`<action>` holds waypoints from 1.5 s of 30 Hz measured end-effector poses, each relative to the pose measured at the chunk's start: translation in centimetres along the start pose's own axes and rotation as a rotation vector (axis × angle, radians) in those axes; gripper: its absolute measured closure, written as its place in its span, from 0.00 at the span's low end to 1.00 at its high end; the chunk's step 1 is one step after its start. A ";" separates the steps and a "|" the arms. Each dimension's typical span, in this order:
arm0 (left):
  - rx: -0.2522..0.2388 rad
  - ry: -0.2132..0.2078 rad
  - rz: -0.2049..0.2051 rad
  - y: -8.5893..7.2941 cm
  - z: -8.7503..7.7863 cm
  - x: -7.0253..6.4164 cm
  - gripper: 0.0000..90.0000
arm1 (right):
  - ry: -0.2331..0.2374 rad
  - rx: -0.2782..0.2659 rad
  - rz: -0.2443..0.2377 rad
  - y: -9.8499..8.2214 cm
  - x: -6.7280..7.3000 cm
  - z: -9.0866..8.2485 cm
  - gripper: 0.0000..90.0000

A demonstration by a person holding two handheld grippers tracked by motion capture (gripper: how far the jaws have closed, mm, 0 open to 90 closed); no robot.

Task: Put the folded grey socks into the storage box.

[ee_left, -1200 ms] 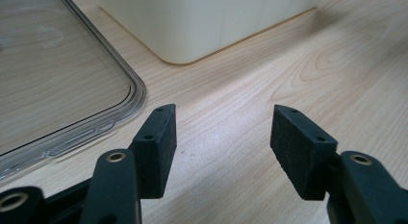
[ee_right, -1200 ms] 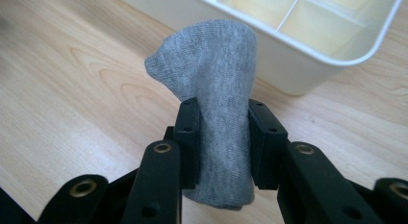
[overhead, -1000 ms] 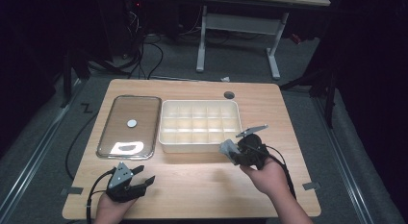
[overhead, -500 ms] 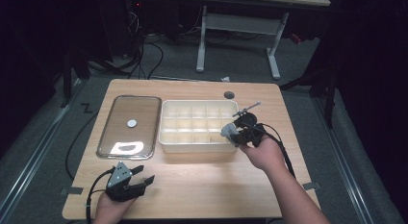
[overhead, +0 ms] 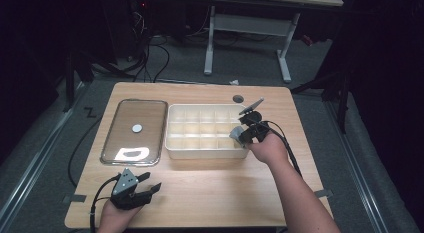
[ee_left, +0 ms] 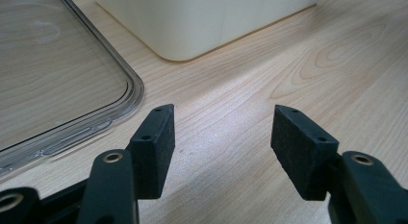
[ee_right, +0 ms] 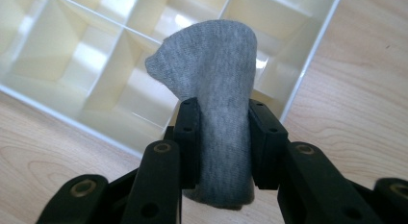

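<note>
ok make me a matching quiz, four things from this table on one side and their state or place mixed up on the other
Things:
1. grey cloth
2. clear lid
3. divided bin
4. left gripper

States or places:
A. lies flat on the table, left of the cream container
B. open, nothing between its fingers, over bare wood
C. pinched between the right gripper's fingers, above the compartments
D. cream, lid off, stands in the middle of the table

Pairs: 1-C, 2-A, 3-D, 4-B
</note>
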State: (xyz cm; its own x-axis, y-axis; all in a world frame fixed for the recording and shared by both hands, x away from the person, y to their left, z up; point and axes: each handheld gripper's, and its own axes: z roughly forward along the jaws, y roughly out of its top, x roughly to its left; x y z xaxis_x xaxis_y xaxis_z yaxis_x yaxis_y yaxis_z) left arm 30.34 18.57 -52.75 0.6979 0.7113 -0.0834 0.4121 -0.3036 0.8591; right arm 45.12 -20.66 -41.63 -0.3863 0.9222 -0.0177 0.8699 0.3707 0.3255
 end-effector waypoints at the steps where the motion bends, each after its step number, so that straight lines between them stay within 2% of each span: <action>1: 0.000 0.000 0.000 0.0 0.0 0.0 0.46 | -0.003 0.014 -0.004 0.1 0.0 0.4 0.78; 4: 0.001 0.000 -0.002 0.0 0.0 0.0 0.46 | -0.030 0.047 -0.012 0.4 0.2 1.5 0.78; 5: 0.001 0.000 -0.002 0.0 0.0 0.0 0.46 | -0.034 0.060 0.000 0.4 0.3 1.6 0.78; 8: 0.002 -0.002 -0.003 0.0 0.0 0.0 0.46 | -0.055 0.088 -0.037 0.5 0.5 2.3 0.79; 11: 0.003 -0.005 -0.001 0.0 0.0 0.0 0.46 | -0.065 0.108 -0.043 0.5 0.6 2.7 0.79; 15: 0.005 -0.009 0.000 -0.1 0.1 -0.1 0.47 | -0.057 0.131 -0.050 0.6 0.5 3.2 0.79; 17: 0.009 -0.009 0.003 -0.1 0.1 -0.1 0.47 | -0.051 0.148 -0.032 0.7 0.5 3.5 0.79; 19: 0.014 -0.009 0.004 -0.1 0.1 -0.1 0.47 | -0.043 0.157 -0.043 0.8 0.3 3.7 0.79; 23: 0.015 -0.010 0.002 -0.1 0.2 -0.1 0.47 | -0.032 0.182 -0.027 0.9 0.2 4.2 0.79; 26: 0.017 -0.011 0.004 -0.1 0.2 -0.1 0.47 | -0.044 0.204 -0.019 1.1 0.4 4.3 0.79; 35: 0.028 -0.019 0.013 -0.2 0.4 -0.2 0.47 | -0.097 0.261 -0.061 1.3 1.3 5.6 0.79; 37: 0.032 -0.023 0.013 -0.2 0.4 -0.2 0.47 | -0.092 0.266 -0.043 1.4 1.3 5.7 0.79; 45: 0.034 -0.026 0.013 -0.2 0.5 -0.3 0.47 | -0.087 0.266 -0.050 1.4 1.3 5.6 0.77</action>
State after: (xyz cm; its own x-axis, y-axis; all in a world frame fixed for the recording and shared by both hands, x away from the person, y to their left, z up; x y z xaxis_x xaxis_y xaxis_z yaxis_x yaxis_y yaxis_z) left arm 30.36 18.15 -53.11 0.7180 0.6908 -0.0854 0.4221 -0.3345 0.8426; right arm 47.60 -18.31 -46.51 -0.4129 0.9038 -0.1124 0.9048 0.4212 0.0629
